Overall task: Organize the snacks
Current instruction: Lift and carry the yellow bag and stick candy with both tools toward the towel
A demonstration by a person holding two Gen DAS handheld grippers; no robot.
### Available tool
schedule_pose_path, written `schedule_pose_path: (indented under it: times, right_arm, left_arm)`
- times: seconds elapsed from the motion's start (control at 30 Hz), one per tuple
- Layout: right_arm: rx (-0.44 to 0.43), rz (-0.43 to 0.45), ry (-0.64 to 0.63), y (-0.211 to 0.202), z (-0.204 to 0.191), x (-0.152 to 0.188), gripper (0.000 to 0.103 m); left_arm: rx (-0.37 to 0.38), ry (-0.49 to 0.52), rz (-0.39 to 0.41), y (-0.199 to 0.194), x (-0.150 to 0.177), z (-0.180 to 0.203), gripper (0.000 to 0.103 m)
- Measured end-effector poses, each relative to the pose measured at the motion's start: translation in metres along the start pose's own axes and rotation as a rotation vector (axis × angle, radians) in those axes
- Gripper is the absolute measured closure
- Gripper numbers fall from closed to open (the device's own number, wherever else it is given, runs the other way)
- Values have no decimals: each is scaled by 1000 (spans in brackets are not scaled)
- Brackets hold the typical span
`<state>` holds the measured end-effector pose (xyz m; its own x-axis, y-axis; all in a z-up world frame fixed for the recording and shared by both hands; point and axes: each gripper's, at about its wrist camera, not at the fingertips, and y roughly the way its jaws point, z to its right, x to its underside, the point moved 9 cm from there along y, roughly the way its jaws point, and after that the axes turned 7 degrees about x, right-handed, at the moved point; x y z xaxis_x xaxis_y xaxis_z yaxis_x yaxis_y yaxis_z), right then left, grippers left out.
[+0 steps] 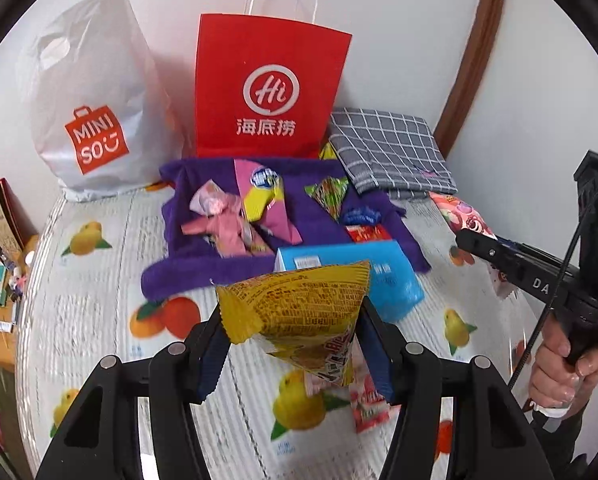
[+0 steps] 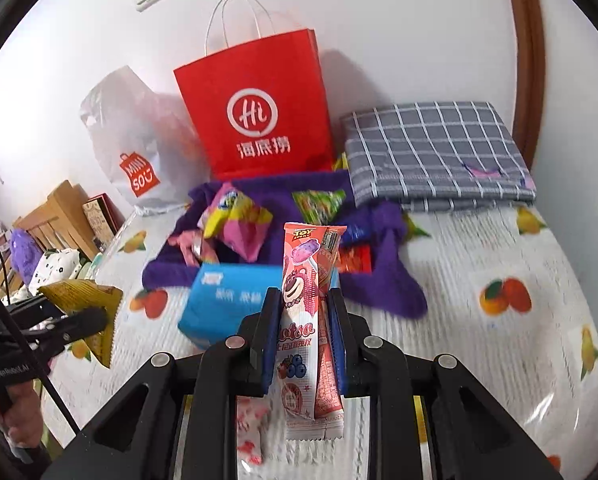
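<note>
The left gripper [image 1: 295, 344] is clamping a yellow packet [image 1: 299, 316] between its blue pads, the crimped top edge standing up above the fingers. The right gripper [image 2: 303, 340] is squeezing a pink packet [image 2: 305, 320] — long, narrow, upright, with a cartoon bear and berries printed on it — its jaws drawn tight together on the wrapper. Both packets are hanging above the table [image 1: 99, 280], which is wearing a clear cover printed with oranges and lemons.

Under the left gripper a red-and-white packet [image 1: 369, 404] is lying flat on the cover. Just beyond, a blue box [image 1: 387, 280] is sitting at the near edge of a rumpled purple towel [image 1: 187, 248]. More snacks are lying scattered on the towel — a pink wrapper [image 1: 223, 220], a pink-and-yellow bag [image 1: 263, 196], a green packet [image 1: 329, 194] and a small red one [image 1: 365, 234].

A red bag [image 1: 271, 88] with white handles is standing upright against the wall right behind the towel, a white bag [image 1: 95, 100] beside it to the left. A folded grey checked cloth [image 1: 391, 148] is lying to the right of the red bag. In the left view a hand [image 1: 559, 364] is gripping the right gripper's handle.
</note>
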<state>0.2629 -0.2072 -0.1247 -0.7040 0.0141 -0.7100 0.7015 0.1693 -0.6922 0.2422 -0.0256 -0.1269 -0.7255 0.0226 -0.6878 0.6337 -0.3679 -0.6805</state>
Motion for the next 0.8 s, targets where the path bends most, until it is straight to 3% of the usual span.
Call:
schedule_pose_path:
  times: [0.5,0.7,0.8]
  right_arm:
    - [-53,24,-3,41,-28,-99,80]
    - [-40,19,11,71,-17,-125,80]
    - [-36,-33,20,96,-7,-125,80]
  left_arm:
    - [-60,-21,35,24,-85,-19,46]
    - [-51,-43,47,46,-119,-31,46]
    - [-67,-83,56,55,-134,-51,46]
